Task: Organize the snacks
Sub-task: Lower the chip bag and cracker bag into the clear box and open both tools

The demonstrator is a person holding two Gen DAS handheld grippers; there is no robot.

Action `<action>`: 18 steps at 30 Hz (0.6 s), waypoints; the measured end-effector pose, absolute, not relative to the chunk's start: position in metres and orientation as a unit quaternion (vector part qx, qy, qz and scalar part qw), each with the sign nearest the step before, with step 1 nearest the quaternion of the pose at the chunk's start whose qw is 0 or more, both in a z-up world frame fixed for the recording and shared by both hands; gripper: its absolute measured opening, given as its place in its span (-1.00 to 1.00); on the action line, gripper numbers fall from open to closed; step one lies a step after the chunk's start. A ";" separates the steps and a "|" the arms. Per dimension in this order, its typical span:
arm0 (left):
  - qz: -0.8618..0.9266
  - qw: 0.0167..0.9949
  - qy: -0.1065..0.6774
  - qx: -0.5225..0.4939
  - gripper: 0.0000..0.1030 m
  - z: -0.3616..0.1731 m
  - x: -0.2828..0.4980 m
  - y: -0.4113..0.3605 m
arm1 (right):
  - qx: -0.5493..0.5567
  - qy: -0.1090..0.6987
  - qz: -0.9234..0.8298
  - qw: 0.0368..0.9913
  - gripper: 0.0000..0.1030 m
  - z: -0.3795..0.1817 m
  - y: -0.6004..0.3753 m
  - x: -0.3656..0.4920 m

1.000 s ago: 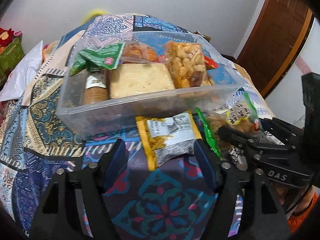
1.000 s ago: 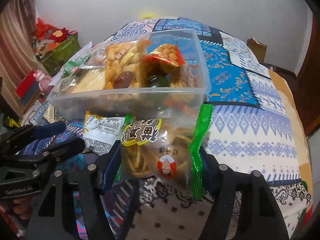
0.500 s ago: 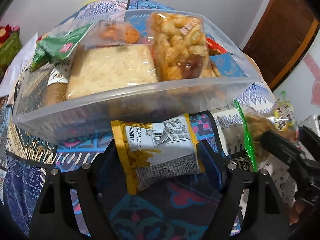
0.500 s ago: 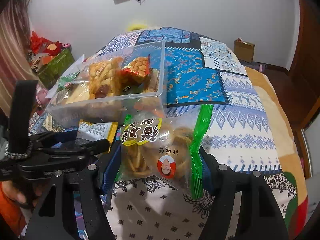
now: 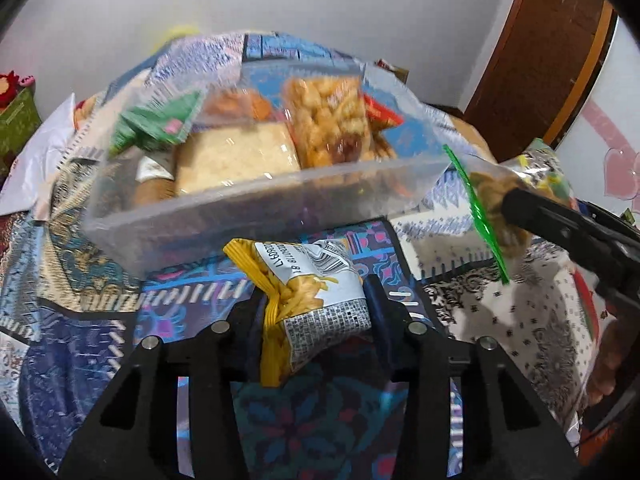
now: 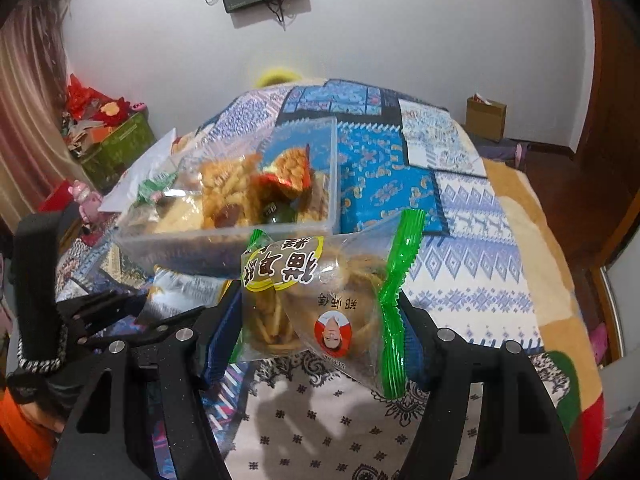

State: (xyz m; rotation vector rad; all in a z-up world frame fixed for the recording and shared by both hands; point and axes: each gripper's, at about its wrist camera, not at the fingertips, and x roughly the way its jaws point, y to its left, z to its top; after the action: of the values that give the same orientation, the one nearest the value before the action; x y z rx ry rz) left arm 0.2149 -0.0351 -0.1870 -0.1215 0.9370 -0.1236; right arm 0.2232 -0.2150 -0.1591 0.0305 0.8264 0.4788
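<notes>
A yellow snack packet (image 5: 312,292) with a white barcode label sits crumpled between the fingers of my left gripper (image 5: 316,304). The jaws are closing and the pads pinch it. My right gripper (image 6: 320,312) is shut on a clear bag of fried snacks with green edges (image 6: 320,280), held above the cloth. Just beyond both stands a clear plastic container (image 5: 240,216) with several snack packs inside. The left wrist view catches the right gripper (image 5: 560,232) and its bag (image 5: 492,196) at the right. In the right wrist view, the left gripper (image 6: 132,312) is low on the left.
A patterned bedspread (image 6: 460,248) covers the surface. A white plastic bag (image 5: 40,160) lies left of the container. A green crate of red items (image 6: 116,152) and a cardboard box (image 6: 486,118) stand on the floor. A brown door (image 5: 540,60) is at the right.
The left jaws have closed in on the yellow packet, which is now crumpled between them, and the gripper has drawn back from the container. The right gripper has risen with its green-edged bag.
</notes>
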 end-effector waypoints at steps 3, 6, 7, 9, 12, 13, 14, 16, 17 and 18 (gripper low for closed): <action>-0.060 0.899 0.430 -0.065 -0.13 -0.167 0.206 -0.026 | 0.018 0.386 0.231 0.893 0.27 -0.149 -0.213 0.225; -0.059 0.911 0.403 -0.069 -0.13 -0.145 0.202 -0.017 | 0.021 0.369 0.232 0.900 0.27 -0.138 -0.208 0.229; -0.058 0.914 0.395 -0.072 -0.13 -0.139 0.202 -0.013 | 0.021 0.364 0.233 0.902 0.27 -0.133 -0.206 0.231; -0.055 0.920 0.381 -0.075 -0.13 -0.127 0.205 -0.007 | 0.023 0.355 0.235 0.905 0.26 -0.126 -0.199 0.237; -0.046 0.928 0.362 -0.079 -0.13 -0.111 0.214 0.003 | 0.023 0.345 0.238 0.908 0.26 -0.116 -0.189 0.247; -0.043 0.930 0.356 -0.082 -0.13 -0.106 0.218 0.007 | 0.023 0.342 0.239 0.908 0.26 -0.114 -0.187 0.250; -0.041 0.932 0.351 -0.083 -0.13 -0.102 0.221 0.011 | 0.024 0.339 0.241 0.909 0.26 -0.111 -0.183 0.254; -0.034 0.935 0.342 -0.084 -0.13 -0.098 0.229 0.017 | 0.023 0.335 0.244 0.910 0.27 -0.107 -0.175 0.261; -0.031 0.937 0.338 -0.084 -0.13 -0.097 0.231 0.019 | 0.019 0.336 0.245 0.909 0.27 -0.106 -0.171 0.265; -0.028 0.938 0.334 -0.083 -0.13 -0.095 0.237 0.021 | 0.018 0.334 0.246 0.910 0.27 -0.105 -0.167 0.269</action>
State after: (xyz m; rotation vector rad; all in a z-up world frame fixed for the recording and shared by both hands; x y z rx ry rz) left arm 0.2365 0.0214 -0.0948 -0.1700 0.6823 -0.0582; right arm 0.2689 -0.1668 -0.1049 0.0378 0.6893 0.5084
